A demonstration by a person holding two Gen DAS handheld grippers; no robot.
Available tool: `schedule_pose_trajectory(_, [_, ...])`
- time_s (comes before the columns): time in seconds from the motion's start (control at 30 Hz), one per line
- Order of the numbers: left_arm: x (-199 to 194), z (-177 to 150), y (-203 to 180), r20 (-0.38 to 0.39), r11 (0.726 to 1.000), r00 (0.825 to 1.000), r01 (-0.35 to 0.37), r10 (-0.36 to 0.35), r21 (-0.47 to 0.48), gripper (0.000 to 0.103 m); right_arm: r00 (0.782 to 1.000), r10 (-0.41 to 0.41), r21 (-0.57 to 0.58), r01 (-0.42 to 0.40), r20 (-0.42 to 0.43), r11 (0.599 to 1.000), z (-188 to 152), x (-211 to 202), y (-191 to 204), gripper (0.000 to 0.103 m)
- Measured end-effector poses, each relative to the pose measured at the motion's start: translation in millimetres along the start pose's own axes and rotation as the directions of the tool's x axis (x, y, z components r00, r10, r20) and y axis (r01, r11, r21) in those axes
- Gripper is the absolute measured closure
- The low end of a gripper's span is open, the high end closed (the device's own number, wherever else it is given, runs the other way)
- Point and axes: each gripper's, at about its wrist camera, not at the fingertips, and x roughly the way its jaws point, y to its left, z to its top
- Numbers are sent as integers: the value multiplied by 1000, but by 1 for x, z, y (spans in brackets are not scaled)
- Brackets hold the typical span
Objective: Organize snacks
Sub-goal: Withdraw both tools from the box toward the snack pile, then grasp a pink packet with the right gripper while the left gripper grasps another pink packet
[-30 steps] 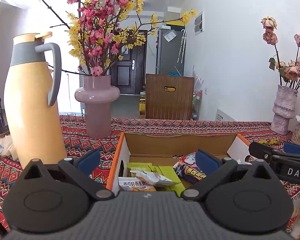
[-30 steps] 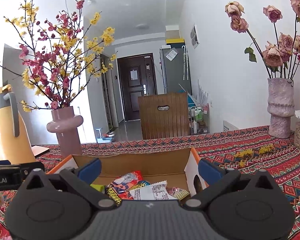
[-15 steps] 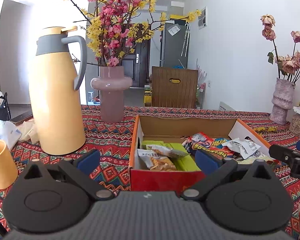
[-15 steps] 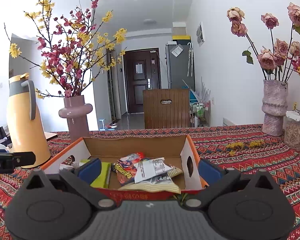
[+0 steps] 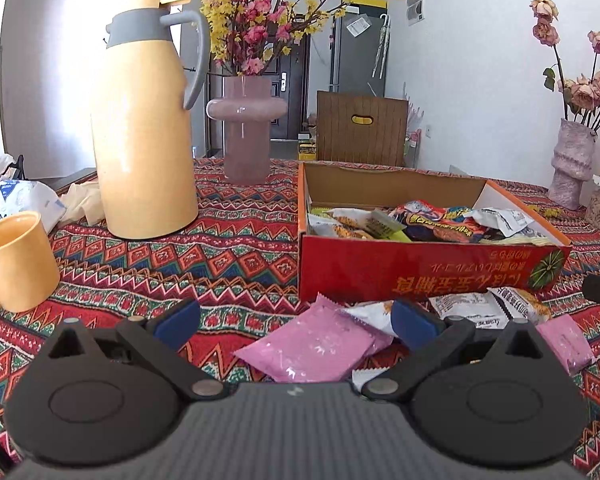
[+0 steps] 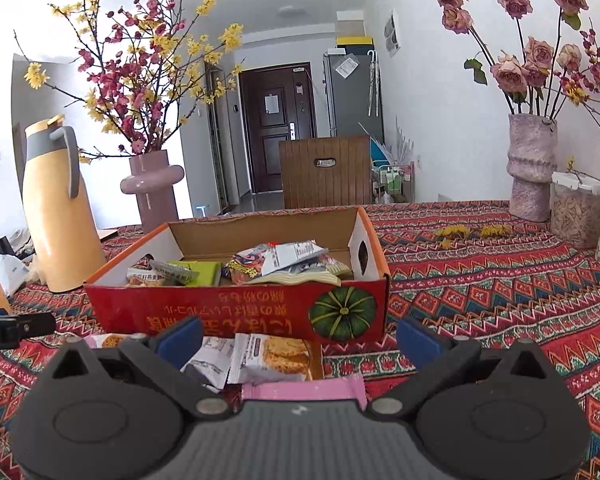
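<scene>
Here, two tools side by side over the patterned bench (image 5: 228, 256), both pulled short of the red snack box (image 5: 428, 276). Left tool (image 5: 296, 322) spread wide and empty, fingers straddling a pink packet (image 5: 312, 346) lying flat on the cloth. Right tool (image 6: 300, 338) likewise gaping, nothing between its pads, above a white cracker packet (image 6: 276, 358) and a second pink packet (image 6: 304, 392) half hidden under the tool body.

Loose packets bunched just in front of the box's near wall, some overlapping; probably left there as the pile yet to be sorted. Box already holding a jumble: green packs toward its left end, red and white wrappers toward the right. Likely next: one packet from the front pile, up over the near wall and in.

Room for that: clear cloth to the left of the pile, between it and the yellow mug (image 5: 14, 260) at the left edge; yellow thermos (image 5: 146, 120) and pink vase (image 5: 246, 128) well back, out of the way. Right of the box, open cloth as far as the rough grey vase (image 6: 532, 168) and a clear jar (image 6: 576, 208). Tightest spot: the near wall itself, close beside the packets, so a low forward scoop risks nudging cardboard. Overlapped wrappers may drag a neighbour along.
</scene>
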Motion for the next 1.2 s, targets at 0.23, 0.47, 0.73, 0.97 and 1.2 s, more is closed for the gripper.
schedule_pose_trajectory(0.23, [9,-13,10,-21,1000,1000,-2,1,-31,0,999,-4,8,4,-38,1000,-8,2,5,0])
schedule_pose_trajectory(0.47, [10,-18,17,-14,998,1000,24,-25,-66,0,997,6,4,-6,-81,1000,-12,7,15,0])
schedule_pose_trajectory(0.73, [14,-19,17,-35,997,999,37,-40,-70,0,990,10,-24,-13,-141,1000,-18,17,25,0])
schedule_pose_trajectory(0.97, [16,-20,17,-41,997,998,33,-36,-75,0,979,-56,-57,46,-198,997,-20,33,18,0])
schedule_pose_trajectory(1.2, [17,-20,17,-51,997,998,23,-28,-78,0,947,-91,-147,47,-308,988,-18,63,7,0])
